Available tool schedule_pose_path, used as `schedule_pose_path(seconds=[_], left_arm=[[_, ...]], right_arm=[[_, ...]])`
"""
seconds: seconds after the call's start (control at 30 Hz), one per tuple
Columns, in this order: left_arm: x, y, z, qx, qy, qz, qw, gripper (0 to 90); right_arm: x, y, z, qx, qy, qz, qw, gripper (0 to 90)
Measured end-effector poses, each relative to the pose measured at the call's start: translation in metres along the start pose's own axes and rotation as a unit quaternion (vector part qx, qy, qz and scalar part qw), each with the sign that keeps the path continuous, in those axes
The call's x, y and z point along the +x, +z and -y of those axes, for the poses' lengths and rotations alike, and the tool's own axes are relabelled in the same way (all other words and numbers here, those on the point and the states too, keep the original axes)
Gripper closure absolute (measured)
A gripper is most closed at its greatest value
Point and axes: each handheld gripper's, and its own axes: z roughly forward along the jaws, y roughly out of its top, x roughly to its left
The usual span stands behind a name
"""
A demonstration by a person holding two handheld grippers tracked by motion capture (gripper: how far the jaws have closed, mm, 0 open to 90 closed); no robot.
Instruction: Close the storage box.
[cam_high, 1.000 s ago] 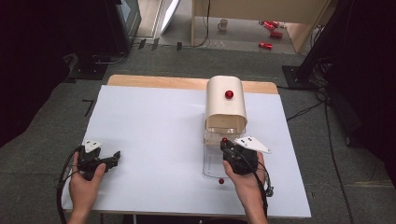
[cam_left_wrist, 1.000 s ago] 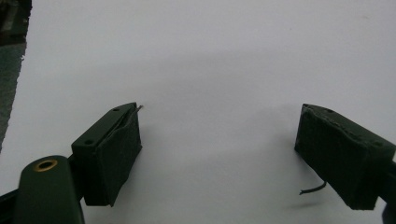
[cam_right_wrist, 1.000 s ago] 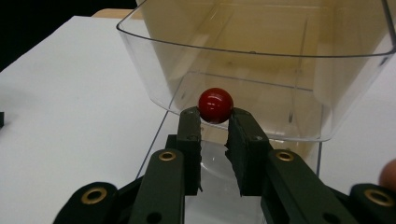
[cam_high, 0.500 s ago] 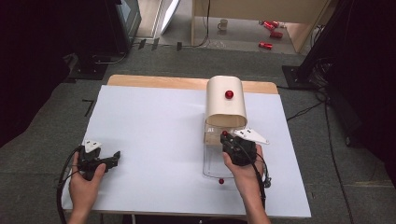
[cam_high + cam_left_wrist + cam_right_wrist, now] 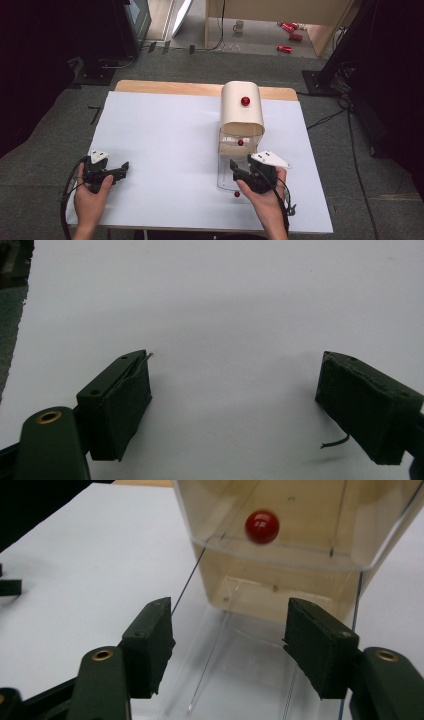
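High view: white table (image 5: 165, 150) broad and bare at left. Clear box (image 5: 235, 165) under a beige cover (image 5: 242, 110), near the right edge. Right gripper (image 5: 239, 170) gapes empty over it; left gripper (image 5: 120, 170) spread, empty. Red ball (image 5: 262, 526) inside.

The person's left hand (image 5: 91, 194) comes in from the near edge at the left and grips the left black two-jaw tool (image 5: 120, 171), which points to the right and slightly far. In the left gripper view its jaws stand wide apart with nothing between them. The right hand (image 5: 263, 196) comes in from the near edge at the right and holds the right black two-jaw tool (image 5: 233, 167), which points far and slightly left. In the right gripper view (image 5: 227, 645) its jaws also stand wide apart, holding nothing.
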Motion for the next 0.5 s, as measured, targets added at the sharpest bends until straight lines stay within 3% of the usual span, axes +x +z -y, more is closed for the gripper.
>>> schedule_pose_path(seconds=[0.3, 0.5], left_arm=[[0.0, 0.0, 0.0, 0.0, 0.0, 0.0, 1.0, 14.4], [0.0, 0.0, 0.0, 0.0, 0.0, 0.0, 1.0, 14.4]], right_arm=[[0.014, -0.022, 0.029, 0.004, -0.012, 0.004, 0.9999, 30.9], [0.016, -0.029, 0.041, 0.0, -0.001, 0.004, 1.0, 32.2]])
